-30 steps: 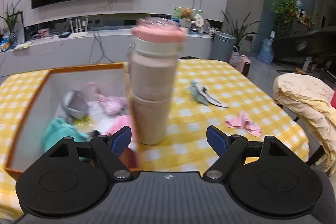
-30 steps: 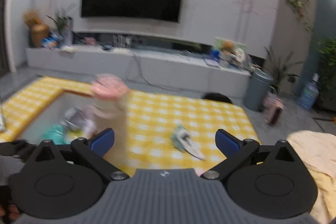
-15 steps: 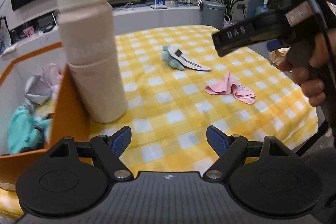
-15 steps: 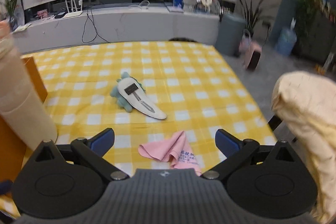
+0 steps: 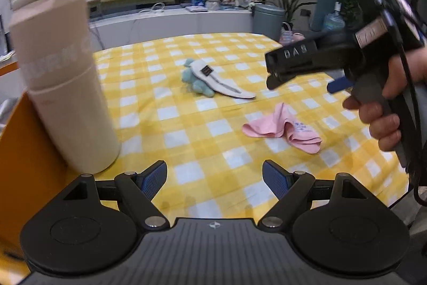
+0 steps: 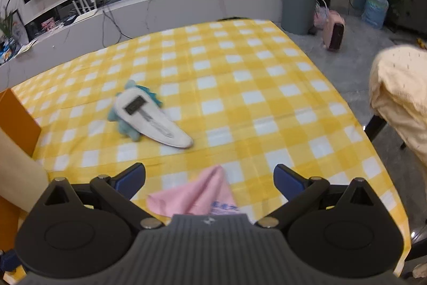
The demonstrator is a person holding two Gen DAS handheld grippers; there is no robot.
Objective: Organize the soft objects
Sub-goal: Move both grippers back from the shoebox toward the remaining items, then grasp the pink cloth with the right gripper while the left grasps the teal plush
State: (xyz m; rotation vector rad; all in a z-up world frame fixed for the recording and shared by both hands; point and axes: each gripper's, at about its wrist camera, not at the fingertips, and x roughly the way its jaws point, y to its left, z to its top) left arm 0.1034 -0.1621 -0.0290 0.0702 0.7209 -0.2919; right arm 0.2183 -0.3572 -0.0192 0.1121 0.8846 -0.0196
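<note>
1. Left gripper [image 5: 214, 178]: jaws wide apart, holding nothing, above the yellow-and-white checked tablecloth [image 5: 186, 108].
2. Right gripper [image 6: 209, 180]: jaws wide apart, empty, directly over the crumpled pink cloth [image 6: 197, 196].
3. Tall beige bottle with pink lid [image 5: 61, 66]: upright, near left of the cloth, beside the orange box wall [image 5: 24, 151].
4. Teal plush toy with white belly [image 6: 145, 116]: beyond the cloth, mid-table.

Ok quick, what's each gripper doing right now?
Left gripper: jaws open, holding nothing.
Right gripper: jaws open, empty, above the pink cloth.
</note>
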